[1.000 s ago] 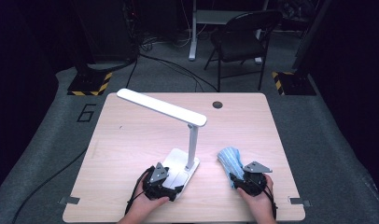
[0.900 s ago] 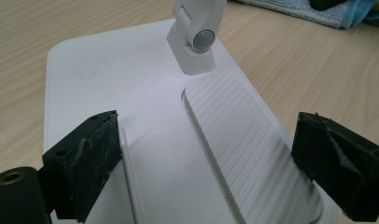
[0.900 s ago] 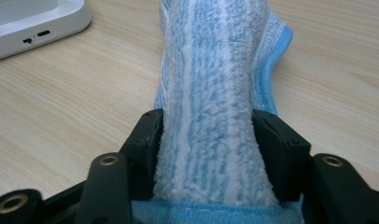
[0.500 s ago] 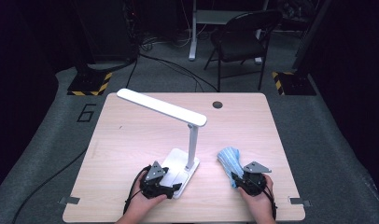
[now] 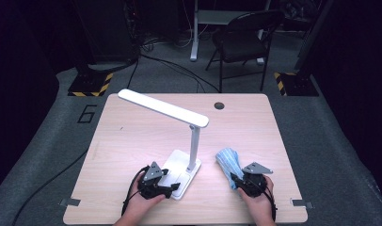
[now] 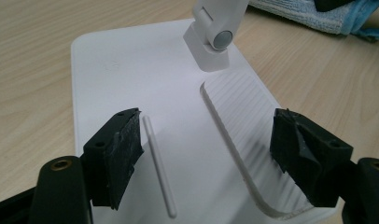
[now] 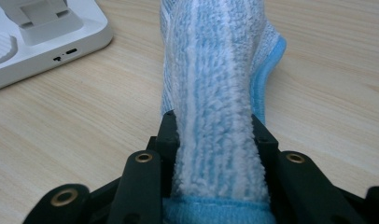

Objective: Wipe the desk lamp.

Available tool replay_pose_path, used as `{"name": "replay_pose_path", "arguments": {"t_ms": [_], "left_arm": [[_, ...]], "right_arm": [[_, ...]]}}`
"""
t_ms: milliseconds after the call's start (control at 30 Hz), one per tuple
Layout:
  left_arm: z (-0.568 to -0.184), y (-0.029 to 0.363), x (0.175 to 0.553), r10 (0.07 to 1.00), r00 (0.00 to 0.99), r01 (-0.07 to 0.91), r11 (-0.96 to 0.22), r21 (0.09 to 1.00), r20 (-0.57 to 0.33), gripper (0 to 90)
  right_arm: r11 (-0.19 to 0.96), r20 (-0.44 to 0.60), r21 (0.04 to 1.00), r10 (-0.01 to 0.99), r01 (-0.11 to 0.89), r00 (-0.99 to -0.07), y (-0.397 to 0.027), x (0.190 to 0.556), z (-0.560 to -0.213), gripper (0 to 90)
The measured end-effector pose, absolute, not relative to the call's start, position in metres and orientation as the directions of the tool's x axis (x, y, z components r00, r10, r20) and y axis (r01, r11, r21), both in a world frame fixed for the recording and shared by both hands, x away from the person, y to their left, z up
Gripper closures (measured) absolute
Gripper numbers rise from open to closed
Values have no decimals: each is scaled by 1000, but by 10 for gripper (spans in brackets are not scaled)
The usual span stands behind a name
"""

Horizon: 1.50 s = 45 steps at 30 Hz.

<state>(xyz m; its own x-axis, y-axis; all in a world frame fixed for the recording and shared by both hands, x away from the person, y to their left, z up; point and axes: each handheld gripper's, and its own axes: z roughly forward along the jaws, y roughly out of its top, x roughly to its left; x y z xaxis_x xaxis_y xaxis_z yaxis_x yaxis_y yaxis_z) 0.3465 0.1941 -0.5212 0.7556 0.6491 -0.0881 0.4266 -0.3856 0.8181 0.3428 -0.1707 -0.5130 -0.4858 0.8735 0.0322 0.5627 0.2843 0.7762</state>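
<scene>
A white desk lamp (image 5: 193, 141) stands on the table, its flat base (image 5: 182, 170) near the front edge. My left gripper (image 5: 174, 185) reaches onto that base from the left. Its jaws have just been closing; they stand apart over the base (image 6: 131, 70), pads (image 6: 120, 149) pressing nothing. A folded blue cloth (image 5: 226, 160) lies right of the lamp. My right gripper (image 5: 237, 179) has just been closing and now pinches the cloth's (image 7: 215, 56) near end between its jaws (image 7: 214, 126).
The lamp's long head (image 5: 161, 107) juts out to the back left over the wooden table (image 5: 132, 136). A cable hole (image 5: 219, 105) sits at the far edge. A black chair (image 5: 245, 33) and striped stand feet (image 5: 90, 87) are on the floor behind.
The cloth's near end is now gathered narrow at the right gripper. The left gripper sits slightly further onto the lamp base. Both hands otherwise stay where they were.
</scene>
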Motion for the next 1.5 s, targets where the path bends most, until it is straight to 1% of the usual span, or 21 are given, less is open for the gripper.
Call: {"name": "replay_pose_path", "arguments": {"t_ms": [300, 367, 400, 600, 633, 700, 800, 900, 1000, 1100, 1133, 1167, 1200, 1267, 1367, 1500], "left_arm": [[-520, 203, 347, 670, 738, 436, -385, 813, -79, 261], [-521, 203, 347, 680, 728, 441, -364, 820, -89, 265], [-521, 206, 347, 679, 729, 447, -370, 815, -92, 265], [-521, 209, 348, 690, 719, 454, -372, 810, -86, 270], [-522, 209, 348, 694, 717, 446, -378, 811, -71, 270], [-522, 211, 348, 699, 711, 456, -371, 809, -81, 269], [-522, 215, 349, 710, 701, 454, -380, 806, -60, 268], [-523, 217, 349, 716, 696, 461, -380, 802, -60, 263], [-525, 219, 350, 731, 678, 467, -350, 812, -75, 262], [-526, 221, 351, 731, 678, 470, -345, 812, -81, 259], [-527, 223, 352, 727, 679, 483, -337, 808, -102, 256], [-527, 223, 352, 727, 679, 483, -337, 808, -102, 254], [-528, 223, 353, 733, 670, 488, -315, 814, -119, 254], [-527, 223, 353, 709, 692, 497, -330, 802, -137, 254], [-528, 221, 352, 707, 695, 494, -333, 803, -135, 249], [-527, 218, 351, 712, 690, 495, -334, 802, -129, 218]], "right_arm": [[274, 49, 789, 864, 550, -501, -161, 346, -508, 646], [277, 50, 788, 861, 549, -506, -159, 346, -506, 646], [286, 48, 792, 852, 540, -522, -156, 347, -503, 646], [303, 45, 791, 838, 532, -545, -144, 347, -498, 646], [305, 44, 793, 835, 528, -549, -141, 347, -497, 646], [298, 52, 794, 835, 530, -547, -137, 348, -495, 646], [282, 86, 795, 824, 537, -560, -129, 349, -492, 645], [286, 86, 799, 817, 529, -570, -124, 349, -492, 646], [289, 89, 801, 809, 525, -581, -119, 349, -491, 645], [290, 92, 801, 805, 524, -586, -117, 349, -491, 645], [283, 99, 801, 806, 528, -583, -116, 348, -490, 645], [283, 99, 801, 806, 528, -583, -116, 348, -490, 645], [283, 99, 804, 803, 523, -588, -115, 348, -490, 645], [282, 105, 805, 798, 521, -593, -112, 347, -488, 645], [282, 102, 811, 795, 513, -598, -109, 347, -488, 645], [293, 99, 808, 788, 512, -608, -107, 348, -488, 645]]}}
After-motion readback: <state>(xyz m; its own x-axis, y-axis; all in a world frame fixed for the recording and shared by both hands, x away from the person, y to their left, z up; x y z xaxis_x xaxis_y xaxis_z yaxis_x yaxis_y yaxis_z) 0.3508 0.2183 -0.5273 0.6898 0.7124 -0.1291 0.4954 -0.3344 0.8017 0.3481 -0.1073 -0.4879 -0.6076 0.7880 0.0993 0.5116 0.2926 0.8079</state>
